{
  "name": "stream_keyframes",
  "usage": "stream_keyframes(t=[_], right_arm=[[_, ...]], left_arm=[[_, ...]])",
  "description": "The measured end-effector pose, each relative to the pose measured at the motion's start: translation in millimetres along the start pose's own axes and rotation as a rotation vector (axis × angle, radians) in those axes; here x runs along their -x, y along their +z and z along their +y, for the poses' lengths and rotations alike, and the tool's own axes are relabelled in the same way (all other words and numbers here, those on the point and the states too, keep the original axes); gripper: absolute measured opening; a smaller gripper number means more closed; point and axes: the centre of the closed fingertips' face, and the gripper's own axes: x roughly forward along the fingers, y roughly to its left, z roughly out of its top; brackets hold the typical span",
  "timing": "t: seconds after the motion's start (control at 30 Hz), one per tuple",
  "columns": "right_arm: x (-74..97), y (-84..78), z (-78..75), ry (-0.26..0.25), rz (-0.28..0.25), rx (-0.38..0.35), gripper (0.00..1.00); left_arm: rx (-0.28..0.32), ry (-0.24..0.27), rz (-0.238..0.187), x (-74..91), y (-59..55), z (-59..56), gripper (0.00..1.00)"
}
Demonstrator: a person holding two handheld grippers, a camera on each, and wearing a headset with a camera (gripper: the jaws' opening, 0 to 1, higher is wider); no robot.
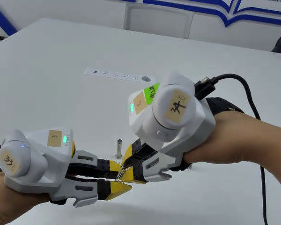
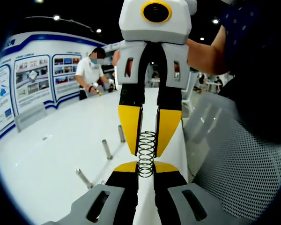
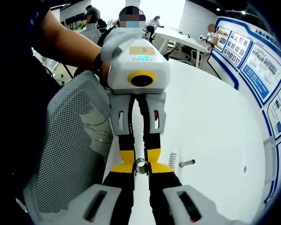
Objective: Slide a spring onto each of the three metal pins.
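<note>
A small steel spring [image 2: 146, 154] is held between both grippers, which meet tip to tip just above the white table [image 1: 47, 93]. My left gripper [image 2: 146, 168] is shut on its near end; my right gripper [image 2: 148, 150], facing it, is shut on the far end. In the head view the left gripper [image 1: 124, 178] comes from the lower left and the right gripper [image 1: 125, 165] from the right, with the spring [image 1: 121, 172] between them. Seen end-on, the spring [image 3: 140, 165] sits in the right gripper [image 3: 140, 168]. Three metal pins [image 2: 107, 149] stand on the table to the left; one pin [image 1: 118, 149] rises just behind the fingertips.
A white power strip [image 1: 117, 75] lies further back on the table. A second spring [image 3: 173, 160] rests on the table beside a pin [image 3: 186, 163]. A grey mesh chair back [image 3: 70, 140] is next to the table edge. People stand at other tables in the background.
</note>
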Motion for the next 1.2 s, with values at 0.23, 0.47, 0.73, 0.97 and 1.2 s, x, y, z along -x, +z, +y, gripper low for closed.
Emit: stream_keyframes(t=[0.23,0.47,0.73,0.97,1.2], right_arm=[[1.9,-5.3,-5.0,-0.002,0.008,-0.009,0.12],[8.0,-15.2,-14.2,-0.023,0.020,-0.030,0.12],[24.8,-36.2,-32.9,-0.069,0.047,-0.077,0.12],[38.3,-53.5,-48.5,-0.113,0.073,-0.112,0.12],[49.6,-69.2,-67.8,-0.154,0.108,-0.137,0.12]], left_arm=[[0.016,0.011,0.010,1.6,-4.1,2.6,0.15],[0.040,0.034,0.005,7.0,-7.5,7.0,0.18],[0.077,0.074,0.002,18.0,-14.4,12.5,0.24],[0.099,0.111,-0.009,25.3,-16.1,17.7,0.29],[0.124,0.144,-0.015,32.7,-20.3,21.6,0.33]])
